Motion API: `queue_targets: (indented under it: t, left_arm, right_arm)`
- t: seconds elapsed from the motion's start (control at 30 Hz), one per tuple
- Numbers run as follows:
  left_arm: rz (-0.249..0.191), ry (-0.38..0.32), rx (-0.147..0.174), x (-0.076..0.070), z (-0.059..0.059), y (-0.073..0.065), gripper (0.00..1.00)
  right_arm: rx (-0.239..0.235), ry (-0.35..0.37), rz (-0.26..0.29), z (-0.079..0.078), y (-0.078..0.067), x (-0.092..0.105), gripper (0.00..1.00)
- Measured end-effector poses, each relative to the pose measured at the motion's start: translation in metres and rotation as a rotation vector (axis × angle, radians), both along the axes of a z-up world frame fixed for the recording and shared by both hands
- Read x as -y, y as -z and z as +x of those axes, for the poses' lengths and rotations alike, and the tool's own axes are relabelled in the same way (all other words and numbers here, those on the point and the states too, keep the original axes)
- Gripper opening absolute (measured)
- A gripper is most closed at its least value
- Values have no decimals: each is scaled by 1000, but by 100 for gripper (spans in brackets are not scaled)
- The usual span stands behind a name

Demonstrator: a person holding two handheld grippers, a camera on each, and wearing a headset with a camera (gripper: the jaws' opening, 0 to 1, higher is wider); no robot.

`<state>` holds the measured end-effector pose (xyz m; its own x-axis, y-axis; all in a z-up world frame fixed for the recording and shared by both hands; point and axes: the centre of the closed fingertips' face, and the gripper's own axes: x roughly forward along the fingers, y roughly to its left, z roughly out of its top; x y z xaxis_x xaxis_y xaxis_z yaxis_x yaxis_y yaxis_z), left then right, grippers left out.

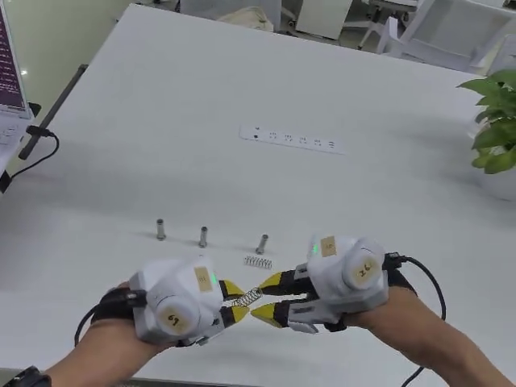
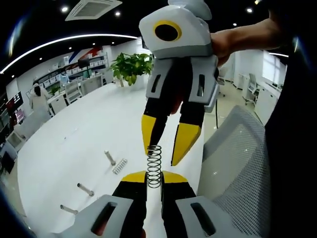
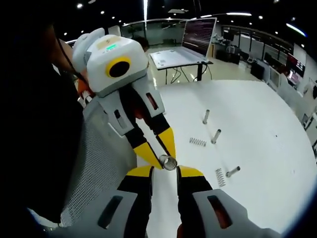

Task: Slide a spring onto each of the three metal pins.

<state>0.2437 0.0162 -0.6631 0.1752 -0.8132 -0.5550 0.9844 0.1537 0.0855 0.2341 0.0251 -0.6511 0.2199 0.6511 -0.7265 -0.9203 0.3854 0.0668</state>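
Note:
Three short metal pins [image 1: 160,230] [image 1: 203,236] [image 1: 262,243] stand in a row on the white table [image 1: 242,89]. None of them carries a spring. My left gripper [image 1: 237,304] [image 2: 154,179] is shut on one end of a small spring [image 1: 247,297] [image 2: 154,163], held in the air near the table's front edge. My right gripper [image 1: 262,300] [image 3: 169,171] faces it, open, with its yellow jaw tips either side of the spring's free end [image 3: 169,162]. A loose spring [image 1: 258,261] [image 3: 219,177] lies by the right pin. Another spring [image 3: 197,142] lies near the middle pin [image 3: 216,136].
A white power strip [image 1: 294,139] lies further back on the table. A green plant [image 1: 496,121] stands at the right edge. A laptop [image 1: 6,76] and a black cable [image 1: 36,149] are at the left. A mesh chair back [image 2: 237,163] is close behind the grippers.

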Motion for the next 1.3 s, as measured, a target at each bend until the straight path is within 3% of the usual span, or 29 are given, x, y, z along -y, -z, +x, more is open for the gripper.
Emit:
queue_targets:
  t: [0.43,0.83,0.97,1.3]
  left_arm:
    - [5,75,8,11,-14,-2,2]
    - [16,114,11,12,-21,-2,2]
    - [15,118,1,12,-22,-1,2]
    - [7,52,-3,5,-10,1,8]
  right_arm:
    - [17,-125,-79,-7,-1,5,14]
    - [16,-203,-106,-17,2,1,9]
    - [19,-213,-120,-17,3,2,8]
    - [37,-159,-101,-9,3,3,8]
